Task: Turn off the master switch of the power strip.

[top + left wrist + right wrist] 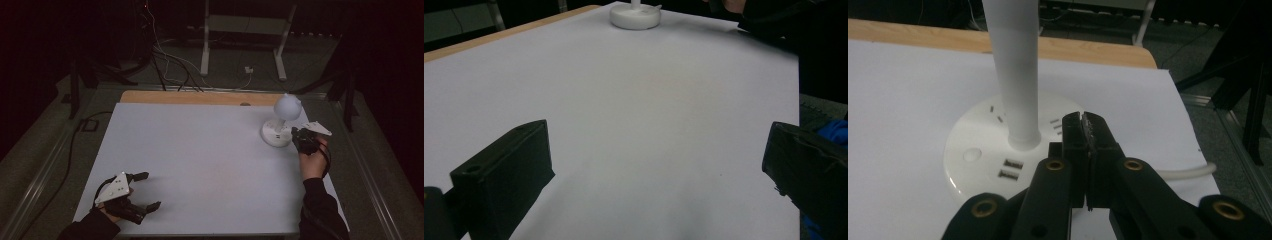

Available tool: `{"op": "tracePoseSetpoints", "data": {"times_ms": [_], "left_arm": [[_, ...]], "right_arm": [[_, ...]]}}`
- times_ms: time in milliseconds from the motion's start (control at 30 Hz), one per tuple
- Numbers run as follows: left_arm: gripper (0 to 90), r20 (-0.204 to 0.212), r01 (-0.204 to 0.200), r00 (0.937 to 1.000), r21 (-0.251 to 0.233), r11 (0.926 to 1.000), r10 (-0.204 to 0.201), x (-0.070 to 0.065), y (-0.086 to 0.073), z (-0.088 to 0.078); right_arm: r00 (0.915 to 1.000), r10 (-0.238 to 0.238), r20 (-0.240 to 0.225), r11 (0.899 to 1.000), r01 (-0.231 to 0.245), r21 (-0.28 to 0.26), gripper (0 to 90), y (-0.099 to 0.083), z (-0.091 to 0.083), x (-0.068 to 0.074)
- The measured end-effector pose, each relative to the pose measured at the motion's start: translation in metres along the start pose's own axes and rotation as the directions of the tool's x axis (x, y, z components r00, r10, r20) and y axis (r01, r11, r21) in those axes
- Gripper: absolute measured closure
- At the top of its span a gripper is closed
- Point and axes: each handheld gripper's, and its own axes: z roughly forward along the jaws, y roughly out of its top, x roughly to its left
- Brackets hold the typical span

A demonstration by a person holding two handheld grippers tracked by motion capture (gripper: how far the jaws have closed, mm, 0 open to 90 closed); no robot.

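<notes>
Right gripper [1087, 120] jaws pressed together, empty, tips over white lamp base [973, 155]; left gripper [145, 191] spread wide above white table [200, 150].

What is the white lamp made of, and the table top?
The lamp looks like smooth white plastic: its round base has moulded slots and sockets and a soft shine. The table top seems a matt white sheet over wood, whose bare tan edge shows at the far side.
</notes>
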Motion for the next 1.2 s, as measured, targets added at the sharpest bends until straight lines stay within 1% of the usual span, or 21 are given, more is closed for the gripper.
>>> {"op": "tracePoseSetpoints", "data": {"times_ms": [67, 200, 367, 433, 533, 600, 700, 800, 900, 933, 967, 1067, 1100, 1133, 1167, 1200], "left_arm": [[0.3, -0.002, 0.003, 1.0, -0.003, 1.0, -0.003, 0.0, 0.0, 0.0], [0.3, -0.003, 0.002, 1.0, -0.001, 1.0, -0.002, 0.001, 0.0, 0.0], [0.3, -0.005, 0.004, 1.0, -0.004, 1.0, -0.004, 0.001, 0.0, -0.001], [0.3, -0.007, 0.005, 1.0, -0.004, 1.0, -0.005, 0.001, 0.0, -0.001], [0.3, -0.009, 0.006, 0.9999, -0.005, 1.0, -0.006, 0.002, 0.0, -0.001], [0.3, -0.01, 0.006, 0.9999, -0.003, 1.0, -0.006, 0.002, 0.0, -0.001], [0.3, -0.011, 0.005, 0.9999, -0.001, 1.0, -0.005, 0.002, 0.001, 0.0], [0.3, -0.012, 0.005, 0.9999, -0.002, 1.0, -0.005, 0.003, 0.001, 0.0], [0.3, -0.01, 0.005, 0.9999, 0.0, 1.0, -0.005, 0.004, 0.001, 0.002], [0.3, -0.01, 0.004, 0.9999, 0.002, 1.0, -0.004, 0.004, 0.001, 0.002], [0.3, -0.007, 0.004, 1.0, 0.001, 1.0, -0.004, 0.004, 0.001, 0.003], [0.3, -0.001, 0.006, 1.0, -0.003, 1.0, -0.006, 0.004, 0.002, 0.004], [0.3, 0.001, 0.006, 1.0, -0.006, 1.0, -0.006, 0.004, 0.002, 0.004], [0.3, 0.0, 0.006, 1.0, -0.006, 1.0, -0.006, 0.004, 0.002, 0.004], [0.3, -0.005, 0.002, 1.0, -0.001, 1.0, -0.002, 0.004, 0.002, 0.004], [0.3, -0.005, 0.0, 1.0, 0.002, 1.0, 0.0, 0.003, 0.002, 0.004]], "right_arm": [[1.0, -0.001, -0.002, 1.0, 0.001, 0.01, 88.7, 0.0, 0.0, 0.0], [1.0, -0.001, -0.01, 1.0, 0.001, 0.01, 87.3, 0.0, -0.001, 0.002], [0.9997, 0.007, -0.024, 1.0, -0.007, 0.008, 79.5, -0.002, -0.003, 0.005], [0.9997, 0.008, -0.023, 1.0, -0.008, 0.001, 74.1, -0.003, -0.005, 0.006], [0.9993, 0.019, -0.031, 1.0, -0.019, -0.02, 60.9, -0.003, -0.008, 0.006], [0.9987, 0.022, -0.046, 0.999, -0.023, -0.036, 48.8, -0.003, -0.009, 0.007], [0.9959, 0.045, -0.078, 0.998, -0.049, -0.049, 36.5, -0.004, -0.011, 0.008], [0.9935, 0.054, -0.1, 0.998, -0.058, -0.039, 26.7, -0.006, -0.011, 0.01], [0.987, 0.069, -0.146, 0.997, -0.073, -0.027, 16.7, -0.007, -0.012, 0.014], [0.9808, 0.084, -0.176, 0.995, -0.092, -0.034, 14.4, -0.007, -0.014, 0.016], [0.9808, 0.084, -0.176, 0.995, -0.092, -0.034, 14.4, -0.007, -0.014, 0.016], [0.973, 0.095, -0.211, 0.993, -0.108, -0.05, 8.0, -0.006, -0.019, 0.016], [0.9706, 0.098, -0.22, 0.992, -0.112, -0.051, 7.7, -0.005, -0.02, 0.016], [0.9538, 0.127, -0.272, 0.988, -0.146, -0.051, 0.6, -0.004, -0.022, 0.016], [0.9538, 0.127, -0.272, 0.988, -0.146, -0.051, 0.6, -0.004, -0.022, 0.016], [0.9487, 0.127, -0.29, 0.988, -0.148, -0.051, 0.6, -0.004, -0.023, 0.017]]}}
